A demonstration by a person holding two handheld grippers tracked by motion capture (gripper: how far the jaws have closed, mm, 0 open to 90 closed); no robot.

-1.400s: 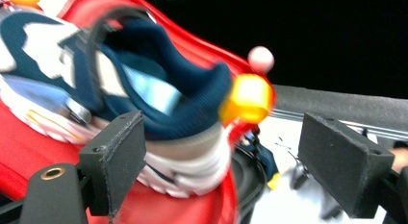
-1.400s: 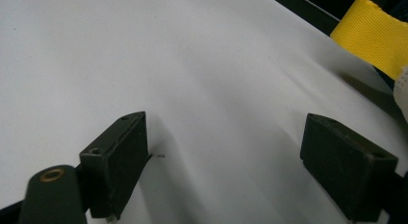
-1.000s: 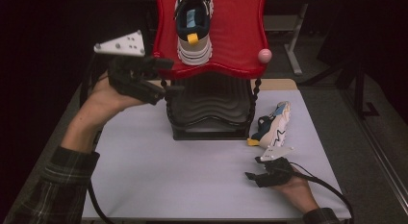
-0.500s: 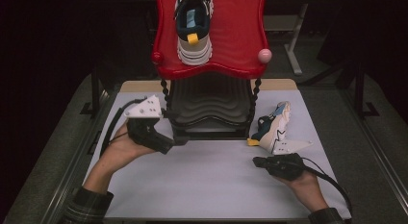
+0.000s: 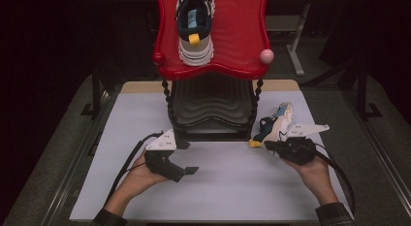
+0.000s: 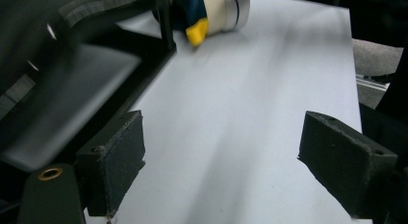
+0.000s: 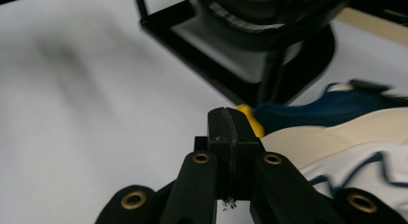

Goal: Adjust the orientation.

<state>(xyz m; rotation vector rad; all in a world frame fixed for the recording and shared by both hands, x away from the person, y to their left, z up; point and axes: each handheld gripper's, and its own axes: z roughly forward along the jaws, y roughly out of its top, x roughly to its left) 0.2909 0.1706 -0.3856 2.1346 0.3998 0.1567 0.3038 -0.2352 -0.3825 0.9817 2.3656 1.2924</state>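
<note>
A white, blue and navy sneaker (image 5: 195,27) with a yellow heel tab stands on the red top shelf (image 5: 242,46) of a rack. Its mate (image 5: 277,123) lies on its side on the white table, right of the rack's black lower shelf (image 5: 211,107). My right gripper (image 5: 269,146) is shut with nothing between its jaws, its tip just in front of that sneaker's yellow heel tab (image 7: 248,113); my right gripper (image 7: 231,120) has the sneaker (image 7: 337,132) close on its right. My left gripper (image 5: 188,171) rests low in front of the rack, open and empty. From my left gripper (image 6: 221,137), the sneaker's heel (image 6: 216,12) lies far ahead.
The rack's black base frame (image 5: 213,135) stands mid-table between the two hands. A pink ball knob (image 5: 266,56) tops the red shelf's right corner. The white table sheet (image 5: 232,187) spreads out in front of the rack. Dark floor and table legs lie beyond.
My left gripper came down from beside the red shelf to the table in front of the rack. My right gripper moved forward to the lying sneaker's heel.
</note>
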